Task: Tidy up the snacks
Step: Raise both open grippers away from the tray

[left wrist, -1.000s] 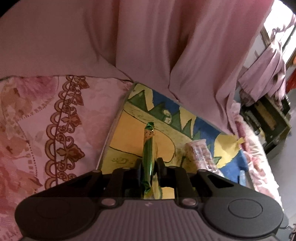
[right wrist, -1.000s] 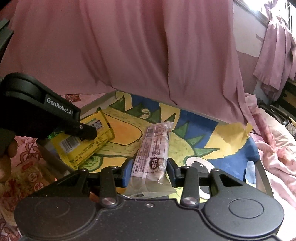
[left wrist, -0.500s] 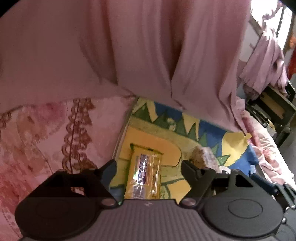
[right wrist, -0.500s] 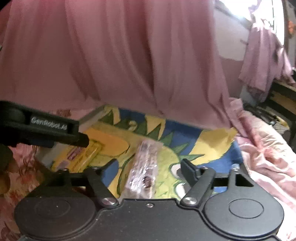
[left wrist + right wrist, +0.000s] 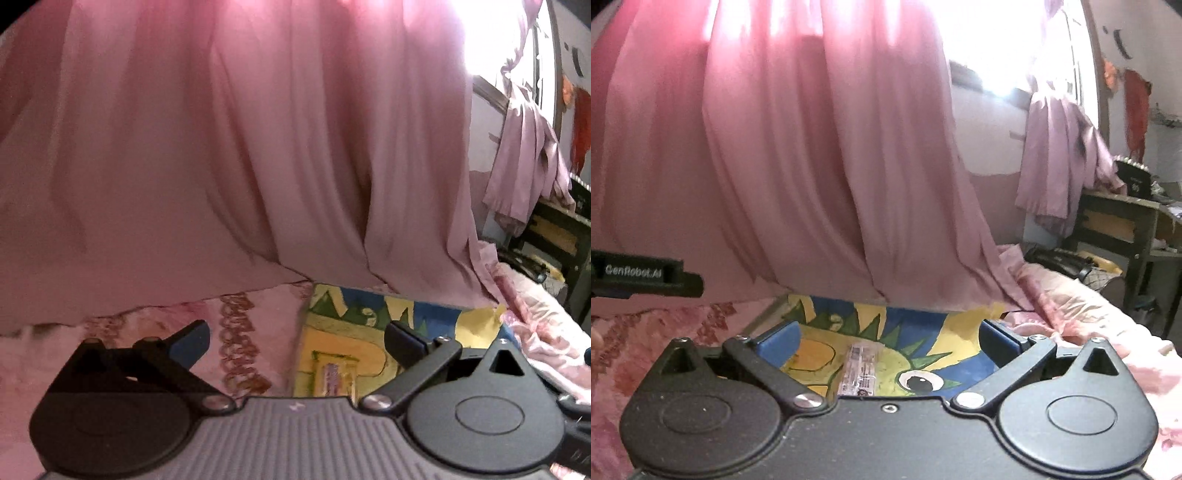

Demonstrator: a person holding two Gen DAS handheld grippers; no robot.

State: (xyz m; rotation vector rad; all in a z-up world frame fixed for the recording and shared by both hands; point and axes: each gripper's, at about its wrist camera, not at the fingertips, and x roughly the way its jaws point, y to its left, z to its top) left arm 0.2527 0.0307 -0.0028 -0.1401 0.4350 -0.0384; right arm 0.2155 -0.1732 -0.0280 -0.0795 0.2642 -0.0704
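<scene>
A tray [image 5: 373,326] painted with a yellow, blue and green cartoon lies on the bed. A yellow snack packet [image 5: 334,376] rests flat in it, below my left gripper [image 5: 297,339]. The left jaws are opening wide, with nothing between them. In the right wrist view a clear wrapped snack [image 5: 858,371] lies on the tray [image 5: 934,334], under my right gripper [image 5: 888,336]. Its jaws are opening too, and its pads touch nothing. The left gripper's black body [image 5: 642,275] shows at the left edge.
A pink curtain [image 5: 258,147] hangs right behind the tray. A floral pink bedsheet [image 5: 240,347] spreads to the left, and rumpled pink bedding [image 5: 1089,314] to the right. At far right stands a dark wooden table [image 5: 1119,221] with cloth [image 5: 1060,162] hanging beside it.
Both grippers went from shut on their packets to wide open. The yellow packet and the clear snack now lie on the tray. Both grippers lifted and pulled back.
</scene>
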